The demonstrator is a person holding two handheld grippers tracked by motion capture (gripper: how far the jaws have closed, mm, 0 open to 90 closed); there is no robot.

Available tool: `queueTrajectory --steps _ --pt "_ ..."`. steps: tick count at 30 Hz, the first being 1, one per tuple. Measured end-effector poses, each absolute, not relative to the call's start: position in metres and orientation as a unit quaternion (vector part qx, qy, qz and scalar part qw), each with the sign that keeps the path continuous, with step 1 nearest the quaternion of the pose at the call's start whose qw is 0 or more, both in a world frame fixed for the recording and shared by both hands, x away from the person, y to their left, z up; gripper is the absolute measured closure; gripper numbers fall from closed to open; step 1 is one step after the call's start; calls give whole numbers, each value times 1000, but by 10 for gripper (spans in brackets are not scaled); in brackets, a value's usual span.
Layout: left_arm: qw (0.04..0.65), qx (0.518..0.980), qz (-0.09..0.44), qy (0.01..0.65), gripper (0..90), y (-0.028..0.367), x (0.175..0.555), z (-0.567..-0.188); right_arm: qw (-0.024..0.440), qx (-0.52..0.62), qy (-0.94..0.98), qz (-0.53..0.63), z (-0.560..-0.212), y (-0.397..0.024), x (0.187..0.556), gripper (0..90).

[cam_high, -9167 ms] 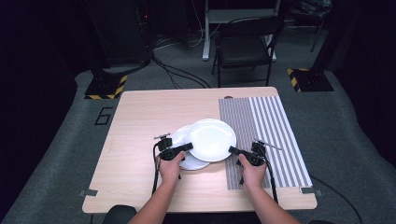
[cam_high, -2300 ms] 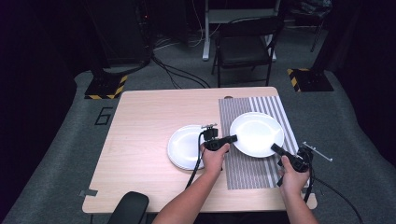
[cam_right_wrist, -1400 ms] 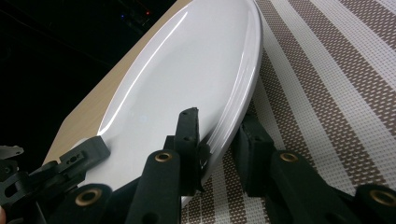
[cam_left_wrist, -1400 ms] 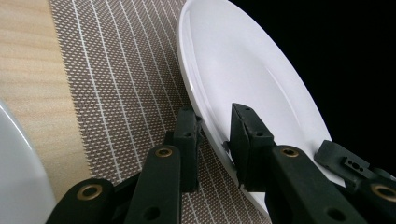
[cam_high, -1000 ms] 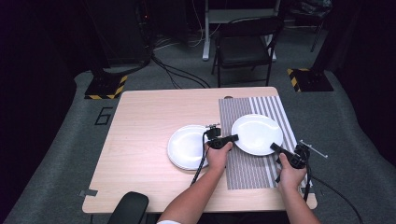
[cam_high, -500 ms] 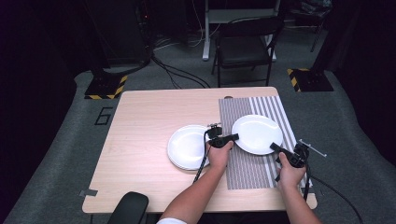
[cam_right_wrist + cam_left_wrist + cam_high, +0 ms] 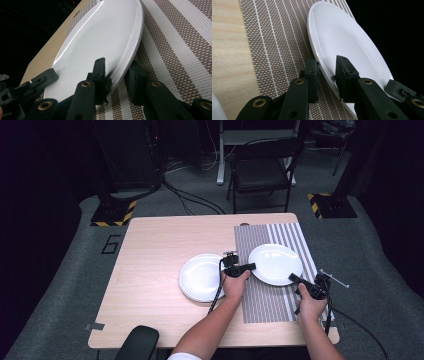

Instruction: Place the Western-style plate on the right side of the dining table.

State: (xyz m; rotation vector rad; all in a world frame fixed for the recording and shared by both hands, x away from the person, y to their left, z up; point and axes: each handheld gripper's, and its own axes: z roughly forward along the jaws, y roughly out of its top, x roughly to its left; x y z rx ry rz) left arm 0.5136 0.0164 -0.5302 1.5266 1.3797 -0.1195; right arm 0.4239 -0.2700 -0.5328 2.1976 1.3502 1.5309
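Since 9.2 s ago both grippers are carrying the upper plate [image 7: 275, 264] rightward, off the other plate [image 7: 200, 277]; it's now lying on the striped mat [image 7: 265, 297]. Left gripper [image 7: 245, 267] and right gripper [image 7: 298, 281] are each straddling its rim, jaws slightly spread.

One readable mark: a dark outlined numeral "6" [image 7: 111, 243] on the grey floor carpet [image 7: 65, 270], just beside the table's [image 7: 160, 245] far-left corner. No readable text on anything on the table.
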Motion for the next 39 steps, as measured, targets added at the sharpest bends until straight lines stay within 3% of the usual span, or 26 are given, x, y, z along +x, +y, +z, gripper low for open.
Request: queueTrajectory --steps 39 --pt "474 670 -33 570 708 13 509 -528 86 744 446 491 -536 -273 420 718"
